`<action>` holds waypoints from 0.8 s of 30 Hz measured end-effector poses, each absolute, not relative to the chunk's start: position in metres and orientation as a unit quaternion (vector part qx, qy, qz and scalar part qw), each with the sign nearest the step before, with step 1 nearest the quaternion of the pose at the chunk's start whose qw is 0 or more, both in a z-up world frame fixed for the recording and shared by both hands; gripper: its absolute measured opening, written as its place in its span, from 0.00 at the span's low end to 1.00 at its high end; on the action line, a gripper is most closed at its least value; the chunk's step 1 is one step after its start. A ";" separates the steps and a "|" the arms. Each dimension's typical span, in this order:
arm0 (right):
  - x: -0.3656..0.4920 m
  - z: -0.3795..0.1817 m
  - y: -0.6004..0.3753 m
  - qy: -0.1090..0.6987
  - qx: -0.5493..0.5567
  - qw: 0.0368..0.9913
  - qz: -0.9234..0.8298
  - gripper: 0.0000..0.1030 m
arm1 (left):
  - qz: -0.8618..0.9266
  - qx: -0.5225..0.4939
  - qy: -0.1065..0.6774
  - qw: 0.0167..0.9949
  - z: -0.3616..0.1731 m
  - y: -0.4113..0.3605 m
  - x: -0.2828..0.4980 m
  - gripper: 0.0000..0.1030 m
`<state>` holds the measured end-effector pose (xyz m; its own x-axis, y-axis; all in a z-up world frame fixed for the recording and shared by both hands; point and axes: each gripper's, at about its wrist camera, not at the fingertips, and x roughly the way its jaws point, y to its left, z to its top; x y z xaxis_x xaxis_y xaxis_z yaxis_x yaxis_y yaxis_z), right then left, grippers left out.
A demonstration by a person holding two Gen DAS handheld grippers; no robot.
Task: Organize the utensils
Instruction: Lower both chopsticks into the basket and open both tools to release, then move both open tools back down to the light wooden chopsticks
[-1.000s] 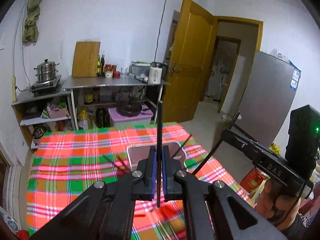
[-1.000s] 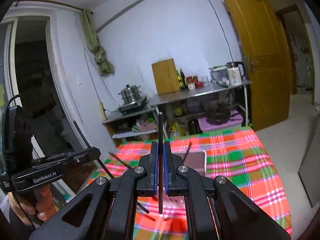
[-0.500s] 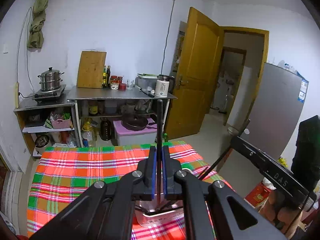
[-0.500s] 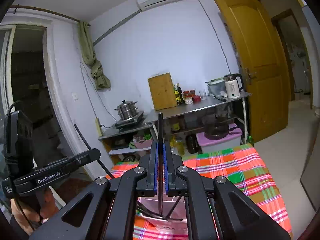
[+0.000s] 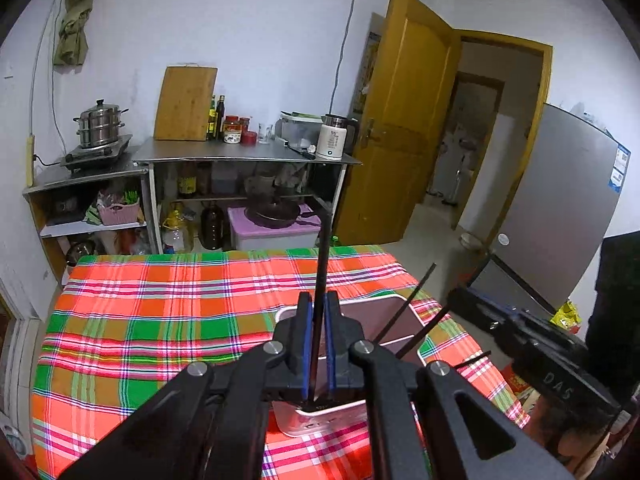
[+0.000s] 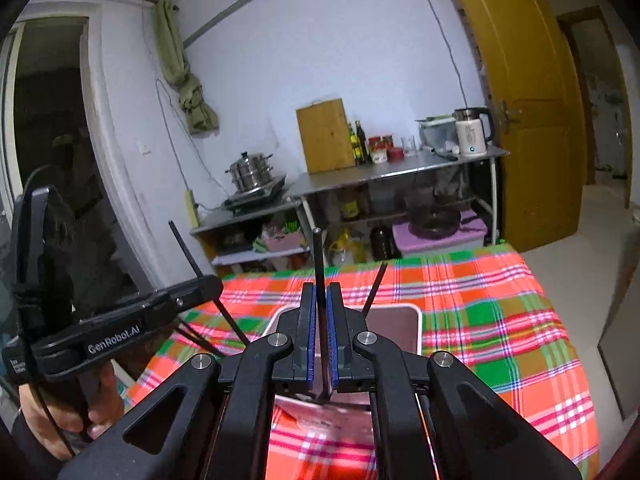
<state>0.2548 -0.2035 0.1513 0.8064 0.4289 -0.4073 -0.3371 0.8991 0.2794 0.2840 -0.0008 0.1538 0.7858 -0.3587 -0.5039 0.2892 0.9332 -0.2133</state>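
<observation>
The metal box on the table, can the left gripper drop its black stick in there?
Probably yes. The left gripper holds its black chopstick upright right over the open metal box. Other chopsticks already lean inside, but they leave room.

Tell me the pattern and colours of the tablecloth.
The tablecloth is plaid: orange-red, green and white with pink lines. Left wrist view shows it best.

The near half of the metal container [image 5: 402,312] vanishes behind the jaws, each chopstick's [image 6: 318,264] lower end perhaps inside it; its stamped lettering blurs.
</observation>
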 end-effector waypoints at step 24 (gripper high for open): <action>0.139 0.135 -0.256 0.244 0.120 0.944 0.188 0.12 | -0.198 -0.072 0.272 0.939 0.134 0.008 0.181 0.27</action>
